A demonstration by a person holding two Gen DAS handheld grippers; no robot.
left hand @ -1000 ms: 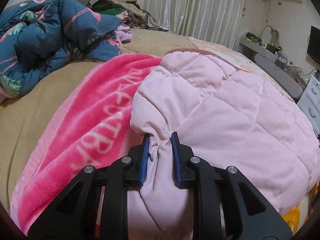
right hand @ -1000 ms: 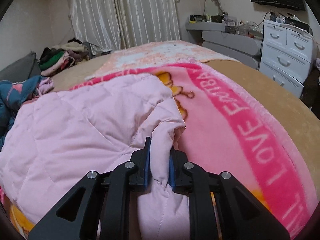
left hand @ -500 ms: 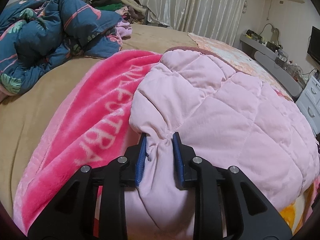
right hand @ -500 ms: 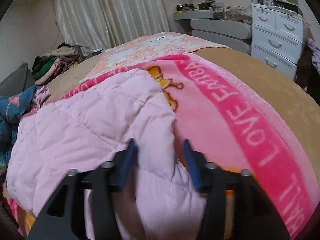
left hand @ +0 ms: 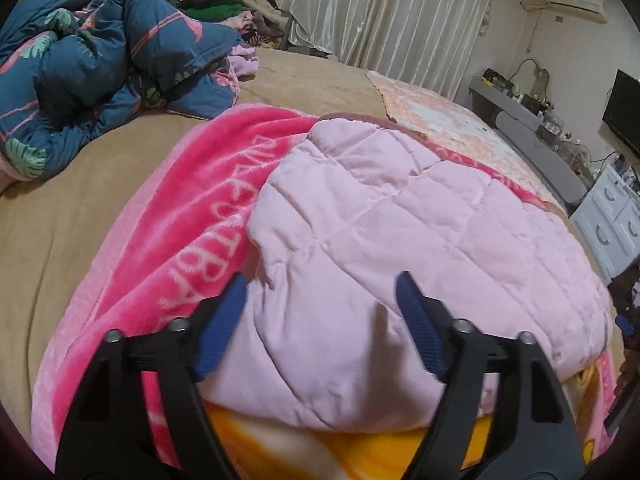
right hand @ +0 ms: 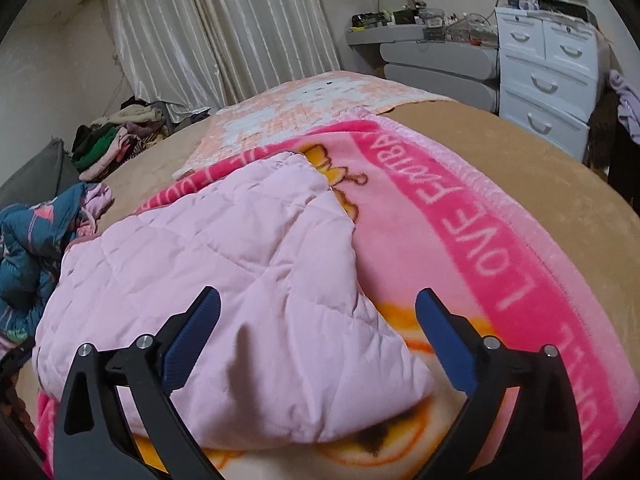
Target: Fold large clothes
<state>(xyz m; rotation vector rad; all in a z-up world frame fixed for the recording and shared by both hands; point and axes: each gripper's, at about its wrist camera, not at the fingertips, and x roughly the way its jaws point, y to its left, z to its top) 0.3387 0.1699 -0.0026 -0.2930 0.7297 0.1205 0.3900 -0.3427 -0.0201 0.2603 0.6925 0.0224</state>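
**Both corners being let go; fold laid down**

The pink quilted garment (left hand: 400, 240) is lying folded on the bright pink blanket (left hand: 192, 216), near the front edge of the bed (left hand: 52, 216). Its near edge is resting doubled over, with the orange print of the blanket showing just below it.

The left gripper (left hand: 320, 300) is being opened: its blue pads (left hand: 224, 320) are standing wide apart, with the left corner of the garment lying loose between them and not pressed. The right gripper (right hand: 316, 320) is likewise being opened to its widest, the right corner (right hand: 360, 360) lying slack between its pads and touched by neither.

A second ago each corner was being pinched tight into a bunched ridge between nearly shut pads. Half a second ago the right pads were already parting while the left ones were still clamped. Now both bunches are flattened out, and both views are sitting a little higher above the cloth.

Judged from this, one fold is being finished and the hands are being freed for a new hold. The padded cloth is looking springy; some rebound at the released corners is being expected.

Farther out, a dark blue floral quilt (left hand: 80, 80) is lying heaped, well apart.
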